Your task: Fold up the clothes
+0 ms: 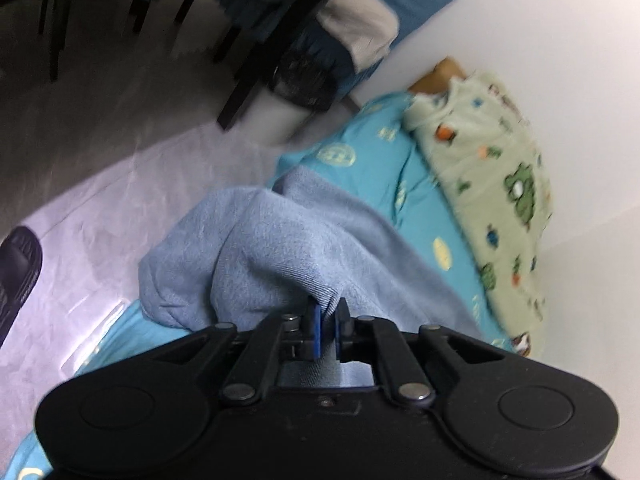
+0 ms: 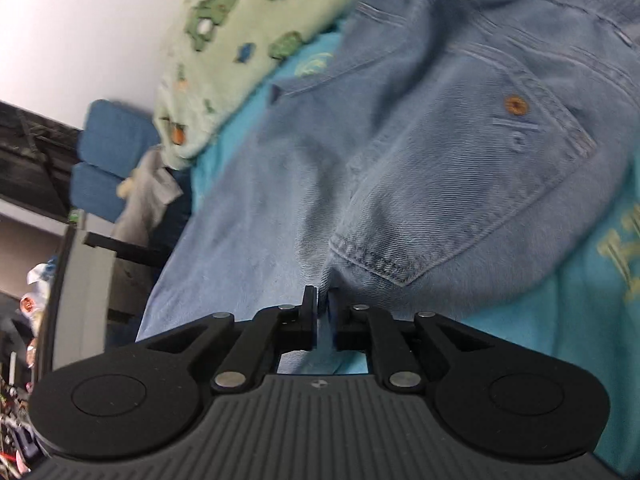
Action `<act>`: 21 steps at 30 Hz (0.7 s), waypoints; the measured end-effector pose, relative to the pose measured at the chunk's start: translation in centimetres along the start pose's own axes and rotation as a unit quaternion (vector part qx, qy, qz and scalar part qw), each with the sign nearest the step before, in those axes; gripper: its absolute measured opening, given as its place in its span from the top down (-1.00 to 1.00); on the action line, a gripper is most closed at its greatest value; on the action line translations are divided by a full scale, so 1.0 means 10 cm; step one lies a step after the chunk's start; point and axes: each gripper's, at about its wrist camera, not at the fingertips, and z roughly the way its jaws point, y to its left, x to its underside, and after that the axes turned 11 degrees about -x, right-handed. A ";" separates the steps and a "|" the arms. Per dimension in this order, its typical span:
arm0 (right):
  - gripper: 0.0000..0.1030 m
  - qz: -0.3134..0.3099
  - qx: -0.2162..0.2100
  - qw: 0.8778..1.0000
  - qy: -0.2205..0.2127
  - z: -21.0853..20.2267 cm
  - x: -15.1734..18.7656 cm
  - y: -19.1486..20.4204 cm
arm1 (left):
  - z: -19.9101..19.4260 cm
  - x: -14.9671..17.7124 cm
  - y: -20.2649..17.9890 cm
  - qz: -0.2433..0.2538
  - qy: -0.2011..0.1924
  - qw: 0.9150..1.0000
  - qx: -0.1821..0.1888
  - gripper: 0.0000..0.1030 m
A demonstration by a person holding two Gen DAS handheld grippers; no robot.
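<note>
Left wrist view. The left gripper sits at lower centre, its jaws pressed together on a bunched fold of the light blue jeans. The pinched cloth rises from between the pads and spreads up and to the left in soft humps. Under the jeans lies a turquoise bedsheet with pale yellow prints. A green blanket with frog figures runs along the right edge against a white wall. At left, a pale floor and a black slipper; dark chair legs stand at the upper centre.

Right wrist view. The right gripper sits at lower centre, its jaws nearly closed with a thin gap between them; an edge of the jeans lies right at the tips, but whether the pads grip the cloth cannot be told. The jeans fill the middle of the frame, a back pocket with a copper rivet lying just above and right of the jaws. The bedsheet shows at right, the blanket at the upper left.
</note>
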 end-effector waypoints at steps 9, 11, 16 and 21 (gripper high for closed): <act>0.06 0.024 -0.005 0.990 -0.137 -0.77 -0.38 -0.11 | -0.21 0.27 -0.25 0.106 -0.063 0.992 -0.035 0.05; 0.01 0.037 0.006 0.986 -0.165 -0.91 -0.56 -0.19 | -0.29 0.37 -0.35 0.135 -0.086 0.986 -0.035 -0.07; -0.25 0.053 0.035 0.976 -0.210 -1.29 -0.87 -0.45 | -0.34 0.63 -0.63 0.205 -0.133 0.969 -0.029 -0.14; -0.32 0.097 0.053 0.970 -0.214 -1.40 -0.90 -0.86 | -0.12 0.93 -0.94 0.263 -0.138 0.955 -0.013 -0.15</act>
